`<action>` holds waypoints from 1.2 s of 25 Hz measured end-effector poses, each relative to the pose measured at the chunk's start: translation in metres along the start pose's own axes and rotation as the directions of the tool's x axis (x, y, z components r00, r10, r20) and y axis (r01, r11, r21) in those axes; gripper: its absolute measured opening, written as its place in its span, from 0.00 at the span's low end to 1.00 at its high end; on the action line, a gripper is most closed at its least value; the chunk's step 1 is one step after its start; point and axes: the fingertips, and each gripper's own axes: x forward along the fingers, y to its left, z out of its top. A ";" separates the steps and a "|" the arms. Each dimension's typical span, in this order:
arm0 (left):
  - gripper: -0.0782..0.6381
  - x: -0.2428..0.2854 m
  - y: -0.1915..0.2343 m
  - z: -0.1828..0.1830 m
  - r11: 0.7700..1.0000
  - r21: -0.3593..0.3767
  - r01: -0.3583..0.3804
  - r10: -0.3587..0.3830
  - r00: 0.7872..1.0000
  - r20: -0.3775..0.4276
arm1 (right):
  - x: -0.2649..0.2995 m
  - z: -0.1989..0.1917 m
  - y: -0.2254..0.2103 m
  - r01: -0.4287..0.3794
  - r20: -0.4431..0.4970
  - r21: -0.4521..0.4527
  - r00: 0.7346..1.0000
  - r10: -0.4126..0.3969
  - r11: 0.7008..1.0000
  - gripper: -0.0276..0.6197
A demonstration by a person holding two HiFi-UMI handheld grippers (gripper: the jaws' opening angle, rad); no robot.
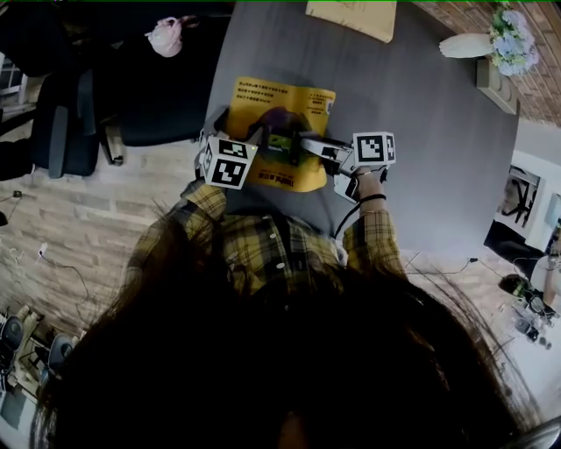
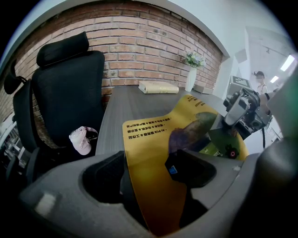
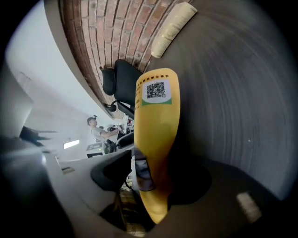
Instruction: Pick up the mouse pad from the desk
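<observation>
1 mouse pad [image 1: 263, 101], yellow w/ dark print, shows at ctr of the head view over the near edge of the grey desk [image 1: 421, 149], bowed up btwn 2 grippers, not lying flat. The left gripper [image 2: 150, 173] pinches it: in the left gripper view the pad rises straight out of the slot w/ both jaws closed against its faces, then curls off toward the upper right of the frame. The right gripper [image 3: 150, 180] has the pad's other edge btwn its jaws but isn't clamped. Its jaws stand apart, the pad lies against the right-hand jaw, & a gap shows on the left-hand side. In the right gripper view the pad arcs up to frame ctr, w/ 1 QR code [image 3: 156, 89] on its far corner. Can't tell whether the pad's far end touches the desk. 2 marker cubes in the head view, both just below the pad: 1 marker cube [image 1: 230, 164] at ctr left, the other cube [image 1: 374, 147] at ctr right. Elsewhere: 1 black office chair [image 1: 145, 105] at upper left beside the desk, w/ 1 pink thing [image 1: 165, 37] on its seat; 1 beige book [image 1: 352, 17] at top ctr on the desk; 1 white vase [image 1: 465, 44] w/ pale flowers at upper right. 1 person [image 3: 95, 128] stands small in the bkgd.
</observation>
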 end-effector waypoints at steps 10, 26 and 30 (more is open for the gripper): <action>0.62 0.001 0.000 0.000 1.000 -0.001 -0.001 0.001 1.000 0.006 | 0.015 -0.004 -0.001 0.034 -0.078 -0.138 0.996 -0.045 0.990 0.29; 0.62 0.000 0.000 -0.001 1.000 -0.006 -0.002 0.002 1.000 0.000 | 0.007 -0.003 -0.011 0.052 0.002 -0.066 0.999 -0.052 0.996 0.08; 0.61 0.000 0.001 -0.001 1.000 -0.009 -0.002 0.002 1.000 -0.007 | 0.006 -0.002 -0.003 0.018 0.016 -0.071 1.000 -0.017 0.997 0.08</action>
